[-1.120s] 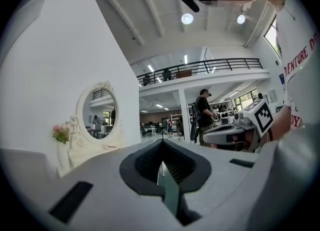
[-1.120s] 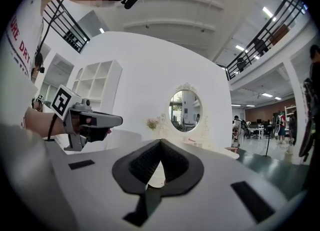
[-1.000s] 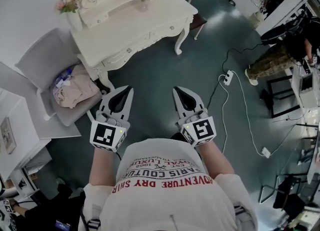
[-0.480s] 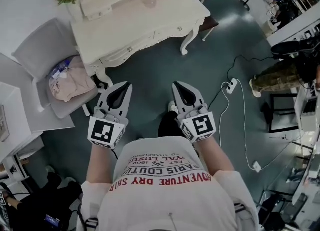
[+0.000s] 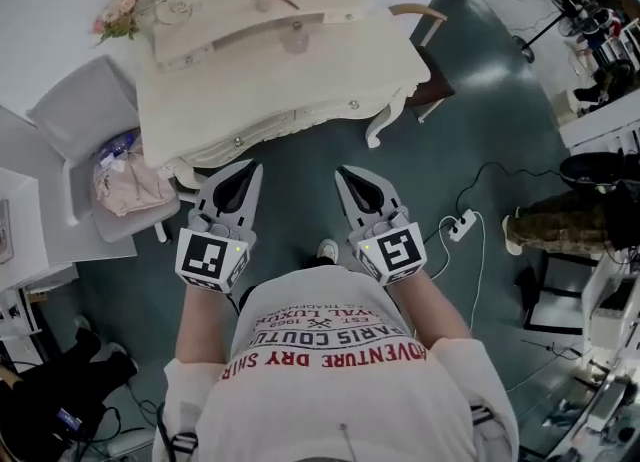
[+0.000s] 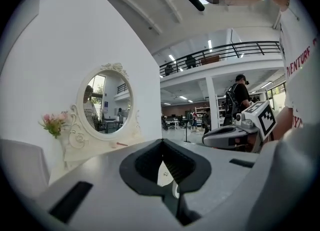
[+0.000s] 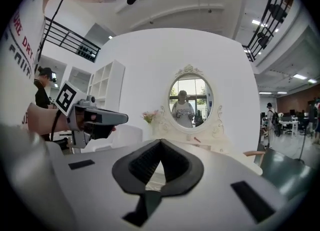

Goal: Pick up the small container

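A small pale container (image 5: 296, 42) stands on the top of the cream dressing table (image 5: 300, 100), near a thin pink stick (image 5: 285, 0); it is too small to make out in detail. Both grippers are held side by side over the floor, short of the table's front edge. My left gripper (image 5: 250, 166) (image 6: 162, 143) is shut with nothing in it. My right gripper (image 5: 343, 172) (image 7: 161, 143) is also shut and holds nothing. Each gripper view looks toward the oval mirror (image 6: 104, 106) (image 7: 190, 100) on the table.
A grey chair (image 5: 75, 115) with pink cloth (image 5: 125, 182) stands left of the table, with pink flowers (image 5: 115, 15) on the table's left corner. A wooden chair (image 5: 430, 20) is at the right. A power strip (image 5: 460, 225) and cable lie on the floor; a person (image 5: 560, 225) is far right.
The person has stepped toward the dressing table, so its front edge now lies just beyond the jaw tips. Both grippers stay shut and level.
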`<state>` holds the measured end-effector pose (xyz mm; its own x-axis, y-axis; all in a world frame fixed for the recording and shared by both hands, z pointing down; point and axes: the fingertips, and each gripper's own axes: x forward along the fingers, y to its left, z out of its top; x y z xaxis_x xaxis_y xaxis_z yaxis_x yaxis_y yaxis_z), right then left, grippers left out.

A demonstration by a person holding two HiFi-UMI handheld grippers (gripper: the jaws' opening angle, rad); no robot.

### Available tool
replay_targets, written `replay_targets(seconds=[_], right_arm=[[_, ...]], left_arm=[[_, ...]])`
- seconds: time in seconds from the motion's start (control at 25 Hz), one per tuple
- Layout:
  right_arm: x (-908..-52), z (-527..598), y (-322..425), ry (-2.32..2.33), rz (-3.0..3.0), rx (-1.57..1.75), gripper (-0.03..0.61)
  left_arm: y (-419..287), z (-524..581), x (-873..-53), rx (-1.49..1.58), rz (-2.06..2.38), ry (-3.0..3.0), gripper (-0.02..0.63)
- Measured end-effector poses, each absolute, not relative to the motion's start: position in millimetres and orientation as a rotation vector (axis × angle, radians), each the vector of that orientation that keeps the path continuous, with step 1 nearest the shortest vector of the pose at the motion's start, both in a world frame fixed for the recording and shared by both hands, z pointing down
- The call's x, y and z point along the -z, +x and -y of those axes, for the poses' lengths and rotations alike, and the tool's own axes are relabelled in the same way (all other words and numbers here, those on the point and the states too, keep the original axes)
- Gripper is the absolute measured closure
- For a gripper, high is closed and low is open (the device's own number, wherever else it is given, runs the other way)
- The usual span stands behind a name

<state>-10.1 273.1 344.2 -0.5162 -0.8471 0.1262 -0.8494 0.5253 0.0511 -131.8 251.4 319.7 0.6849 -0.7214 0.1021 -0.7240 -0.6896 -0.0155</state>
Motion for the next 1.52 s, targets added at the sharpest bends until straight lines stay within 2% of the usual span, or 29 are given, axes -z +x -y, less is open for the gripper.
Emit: replay_targets(seconds=[0.24, 0.48, 1.0, 1.4, 1.48, 1.52], right_arm=[[-338.5, -212.2, 47.6, 1.382, 2.675, -0.008, 0.580], [-346.7, -153.5, 78.1, 1.356, 2.696, -0.044, 0.580], [-354.7, 28.0, 89.2, 1.303, 2.688, 0.004, 0.580], [-392.1, 156.6, 71.4, 1.215, 2.697, -0.089, 0.580], [-398.9, 175.5, 69.4, 1.206, 2.701, -0.104, 0.580], [-401.7, 184.5, 68.7, 1.206, 2.704, -0.110, 0.580]], left_arm=[[-70.5, -197.3, -318.4, -0.177, 1.292, 2.826, 0.606], [-45.1, -142.8, -329.9, -0.203, 1.338, 2.768, 0.606], [-21.3, 54.0, -356.6, -0.207, 1.326, 2.744, 0.606], [-21.8, 163.2, -418.7, -0.278, 1.290, 2.697, 0.604], [-20.0, 179.4, -429.8, -0.278, 1.274, 2.691, 0.577], [-18.1, 186.7, -436.3, -0.281, 1.258, 2.689, 0.523]])
